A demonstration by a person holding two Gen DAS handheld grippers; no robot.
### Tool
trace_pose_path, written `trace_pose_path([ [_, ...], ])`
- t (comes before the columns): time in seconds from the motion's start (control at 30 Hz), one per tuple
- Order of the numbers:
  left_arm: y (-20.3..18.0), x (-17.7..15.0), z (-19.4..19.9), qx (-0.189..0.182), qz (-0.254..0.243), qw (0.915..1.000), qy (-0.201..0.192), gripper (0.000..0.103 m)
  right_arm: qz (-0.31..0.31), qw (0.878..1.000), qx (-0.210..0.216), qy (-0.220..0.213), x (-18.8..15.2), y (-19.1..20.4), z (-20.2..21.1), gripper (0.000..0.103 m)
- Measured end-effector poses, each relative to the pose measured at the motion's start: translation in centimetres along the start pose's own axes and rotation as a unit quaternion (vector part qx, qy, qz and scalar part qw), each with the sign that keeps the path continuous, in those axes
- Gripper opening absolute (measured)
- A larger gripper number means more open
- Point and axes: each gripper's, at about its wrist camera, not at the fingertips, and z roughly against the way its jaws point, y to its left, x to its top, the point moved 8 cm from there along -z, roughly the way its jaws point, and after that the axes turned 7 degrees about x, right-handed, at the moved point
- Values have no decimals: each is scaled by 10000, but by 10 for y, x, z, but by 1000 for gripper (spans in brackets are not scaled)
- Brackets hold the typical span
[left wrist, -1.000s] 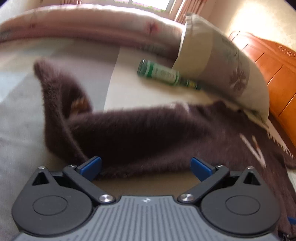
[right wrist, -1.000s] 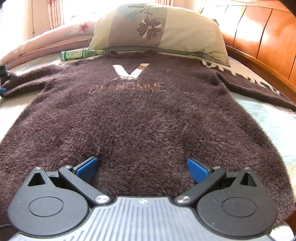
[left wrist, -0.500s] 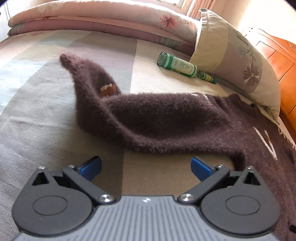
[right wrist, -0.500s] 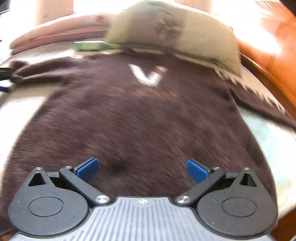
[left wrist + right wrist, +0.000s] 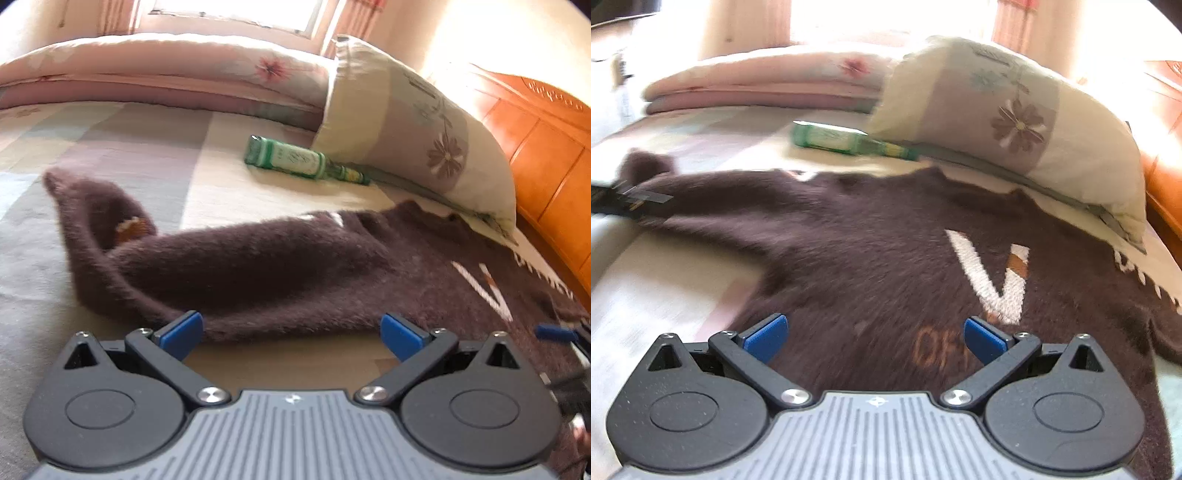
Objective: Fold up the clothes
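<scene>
The brown fuzzy sweater (image 5: 871, 258) is seen spread flat on the bed (image 5: 229, 184), its sleeve (image 5: 207, 273) trailing toward nine o'clock. Both the left hand-held gripper (image 5: 291, 328) and the right hand-held gripper (image 5: 875, 334) are held wide apart, empty. No fold is made yet; nearly everything is judged left.

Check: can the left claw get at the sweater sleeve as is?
Probably yes. The left claw is open, and the sleeve lies flat on the bed right ahead of its fingertips, with nothing between.
</scene>
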Motion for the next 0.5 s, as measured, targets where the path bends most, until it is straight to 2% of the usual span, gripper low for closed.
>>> trace_pose_path([
  [0.07, -2, -1, -2, -34, -37, 10000, 12, 102, -143, 9994, 32, 311, -6, -1, -17, 103],
  [0.17, -6, -1, -2, -236, -41, 9997, 16, 102, -147, 9970, 253, 716, -37, 9, -27, 103],
  [0.27, -11, -1, 0, -583, -17, 9983, -5, 102, -412, 9981, 351, 306, -48, 4, -14, 103],
  [0.5, -8, -4, -1, -434, -118, 9990, 6, 102, -264, 9972, 340, 616, -47, 9, -9, 103],
])
